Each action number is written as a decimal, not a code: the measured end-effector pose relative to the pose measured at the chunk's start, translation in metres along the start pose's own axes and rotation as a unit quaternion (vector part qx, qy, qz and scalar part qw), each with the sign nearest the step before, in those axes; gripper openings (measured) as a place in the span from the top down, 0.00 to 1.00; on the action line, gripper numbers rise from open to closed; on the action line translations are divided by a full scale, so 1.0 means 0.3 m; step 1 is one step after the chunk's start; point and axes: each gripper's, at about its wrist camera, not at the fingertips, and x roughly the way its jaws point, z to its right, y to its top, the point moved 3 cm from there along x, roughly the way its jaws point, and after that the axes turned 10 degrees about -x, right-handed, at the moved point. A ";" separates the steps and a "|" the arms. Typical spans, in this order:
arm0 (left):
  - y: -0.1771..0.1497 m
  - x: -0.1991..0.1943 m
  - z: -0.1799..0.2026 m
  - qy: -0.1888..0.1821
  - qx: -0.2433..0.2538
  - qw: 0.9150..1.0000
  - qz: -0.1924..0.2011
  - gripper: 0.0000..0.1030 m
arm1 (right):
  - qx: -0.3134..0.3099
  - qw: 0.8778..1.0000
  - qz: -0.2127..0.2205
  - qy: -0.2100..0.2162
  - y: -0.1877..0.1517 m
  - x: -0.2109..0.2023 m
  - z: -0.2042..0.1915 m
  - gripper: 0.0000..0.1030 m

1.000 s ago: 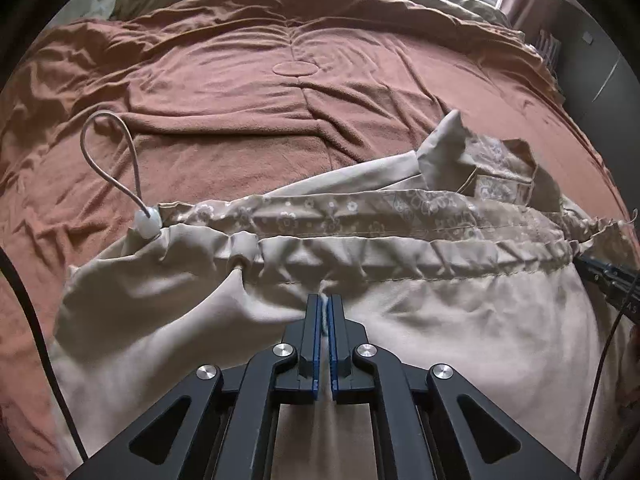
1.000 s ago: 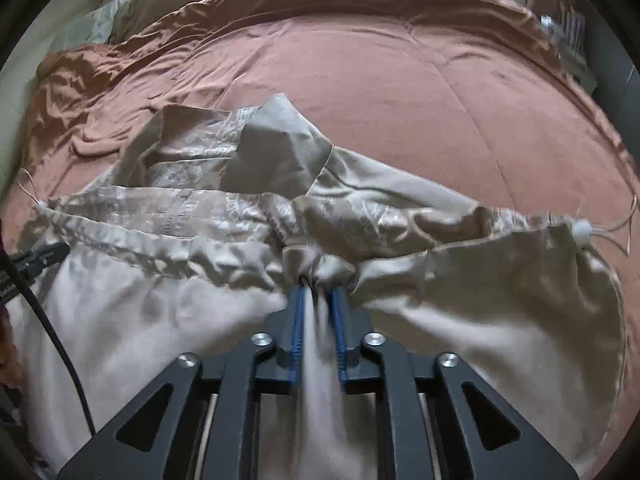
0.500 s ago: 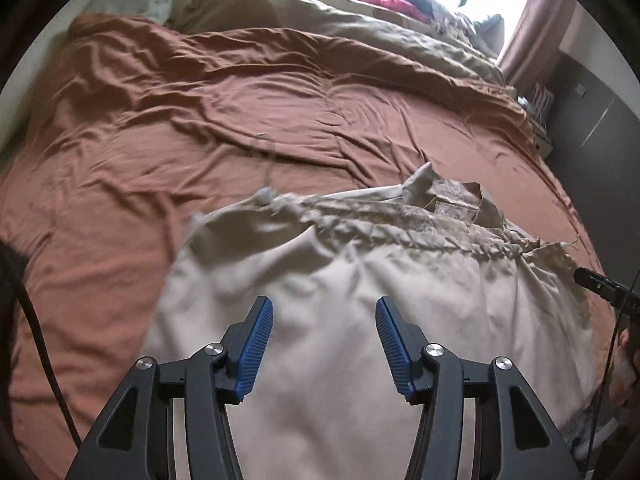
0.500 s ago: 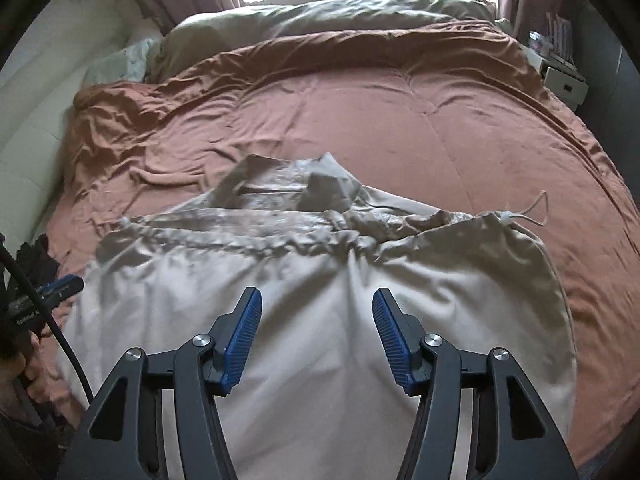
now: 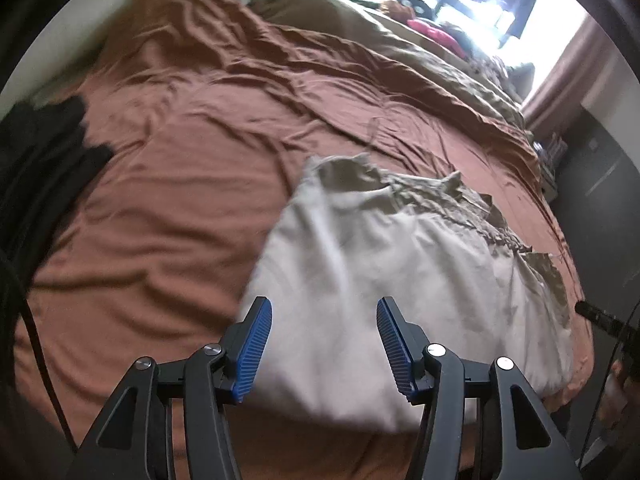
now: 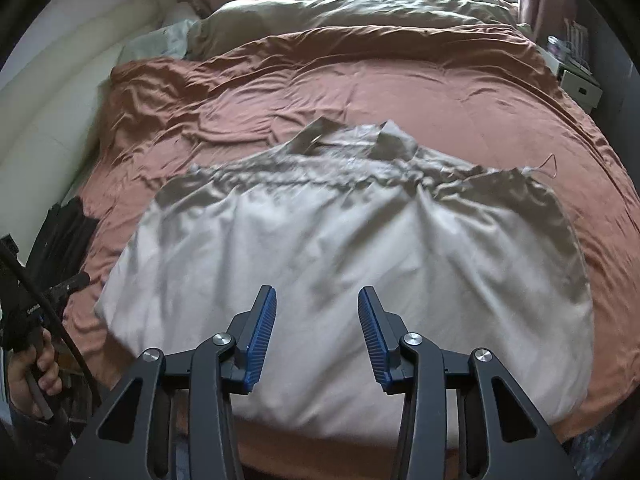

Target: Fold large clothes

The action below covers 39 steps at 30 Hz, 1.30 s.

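Observation:
A large beige garment (image 6: 352,256) lies folded over on the brown bed cover, with its gathered drawstring hem and patterned lining at the far side. It also shows in the left wrist view (image 5: 384,264), blurred. My right gripper (image 6: 316,332) is open and empty, raised above the garment's near part. My left gripper (image 5: 324,344) is open and empty, above the garment's near left corner. The left gripper also shows at the left edge of the right wrist view (image 6: 68,286), held in a hand.
The brown bed cover (image 6: 400,92) spreads all round the garment. An olive duvet (image 6: 360,12) lies at the far end. A dark cloth pile (image 5: 36,152) sits at the bed's left edge. A small white nightstand (image 6: 580,84) stands at the far right.
Both grippers were shut on the garment's gathered hem, then let go and opened. They have pulled back and up towards the near edge; the left one has swung to the left.

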 end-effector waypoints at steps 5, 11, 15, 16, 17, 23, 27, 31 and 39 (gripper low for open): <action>-0.063 -0.020 -0.111 -0.005 -0.038 0.999 -0.006 0.41 | -0.005 1.000 -0.017 0.002 -0.072 0.009 -0.053 0.62; -0.128 0.005 -0.189 -0.027 -0.074 0.997 -0.025 0.41 | -0.001 0.999 -0.042 0.011 -0.168 0.051 -0.097 0.73; -0.168 0.041 -0.197 -0.043 -0.092 0.994 -0.041 0.41 | 0.001 0.999 -0.052 0.016 -0.204 0.078 -0.123 0.76; -0.179 0.047 -0.199 -0.047 -0.095 0.993 -0.044 0.41 | -0.001 0.998 -0.056 0.015 -0.211 0.092 -0.131 0.77; -0.187 0.059 -0.197 -0.054 -0.100 0.992 -0.049 0.41 | 0.000 0.998 -0.059 0.016 -0.215 0.103 -0.136 0.77; -0.212 0.136 -0.195 -0.070 -0.123 0.987 -0.074 0.41 | 0.004 0.996 -0.091 0.013 -0.239 0.240 -0.139 0.88; -0.198 0.156 -0.197 -0.074 -0.133 0.986 -0.069 0.41 | 0.005 0.996 -0.090 -0.001 -0.199 0.305 -0.129 0.91; -0.184 0.169 -0.209 -0.074 -0.150 0.984 -0.064 0.41 | 0.009 0.996 -0.084 -0.018 -0.150 0.364 -0.118 0.91; -0.184 0.167 -0.223 -0.065 -0.189 0.979 -0.042 0.41 | 0.041 0.996 -0.074 -0.028 0.003 0.504 -0.019 0.91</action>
